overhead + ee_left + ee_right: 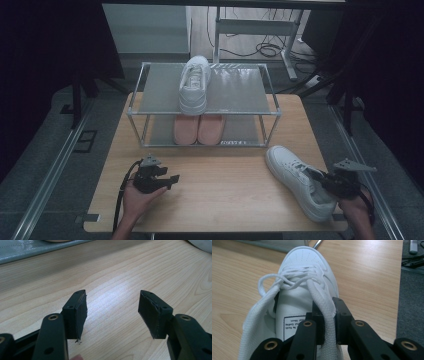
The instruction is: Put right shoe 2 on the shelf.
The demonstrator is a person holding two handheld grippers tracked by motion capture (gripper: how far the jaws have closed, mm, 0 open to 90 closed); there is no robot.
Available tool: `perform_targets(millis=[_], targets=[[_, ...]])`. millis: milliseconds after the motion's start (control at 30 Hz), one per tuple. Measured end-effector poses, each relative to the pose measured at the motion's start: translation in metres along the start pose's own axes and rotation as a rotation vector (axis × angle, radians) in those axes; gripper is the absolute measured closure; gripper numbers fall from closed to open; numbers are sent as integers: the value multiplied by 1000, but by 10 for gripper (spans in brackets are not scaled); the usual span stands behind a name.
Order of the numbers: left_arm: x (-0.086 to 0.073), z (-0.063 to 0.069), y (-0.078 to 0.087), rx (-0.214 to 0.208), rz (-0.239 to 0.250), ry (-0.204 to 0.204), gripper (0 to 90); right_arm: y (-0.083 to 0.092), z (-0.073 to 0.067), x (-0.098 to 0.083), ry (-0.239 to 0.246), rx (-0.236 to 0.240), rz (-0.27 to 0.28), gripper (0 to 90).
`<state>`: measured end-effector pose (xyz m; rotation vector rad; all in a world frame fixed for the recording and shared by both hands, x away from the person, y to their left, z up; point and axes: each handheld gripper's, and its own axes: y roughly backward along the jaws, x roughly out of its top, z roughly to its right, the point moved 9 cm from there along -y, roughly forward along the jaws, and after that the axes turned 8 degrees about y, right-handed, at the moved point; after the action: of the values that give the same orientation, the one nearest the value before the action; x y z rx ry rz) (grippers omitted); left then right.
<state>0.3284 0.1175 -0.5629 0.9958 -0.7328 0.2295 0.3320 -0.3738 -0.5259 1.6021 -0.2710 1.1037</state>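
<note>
We see the right tongs (327, 315) clamped on the collar of the white shoe (296, 180), which lies on the surface (225, 180) at its right front edge (toe pointing toward the rack (205, 102)). The left tongs (112, 315) stand apart over bare wood, holding nothing, well apart from the shoe.

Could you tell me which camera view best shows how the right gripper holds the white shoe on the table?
The right gripper view: the right gripper pinches the shoe collar wall. The high view shows the shoe whole but the grip small; the left gripper view catches perhaps its sole edge.
</note>
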Motion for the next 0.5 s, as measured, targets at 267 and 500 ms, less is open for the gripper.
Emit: perform_targets(millis=[267, 500], targets=[[0, 0, -1, 1, -2, 1, 398, 13, -6, 3, -24, 16, 61, 811], [-1, 0, -1, 1, -4, 2, 398, 28, -15, 9, -35, 48, 125, 811]])
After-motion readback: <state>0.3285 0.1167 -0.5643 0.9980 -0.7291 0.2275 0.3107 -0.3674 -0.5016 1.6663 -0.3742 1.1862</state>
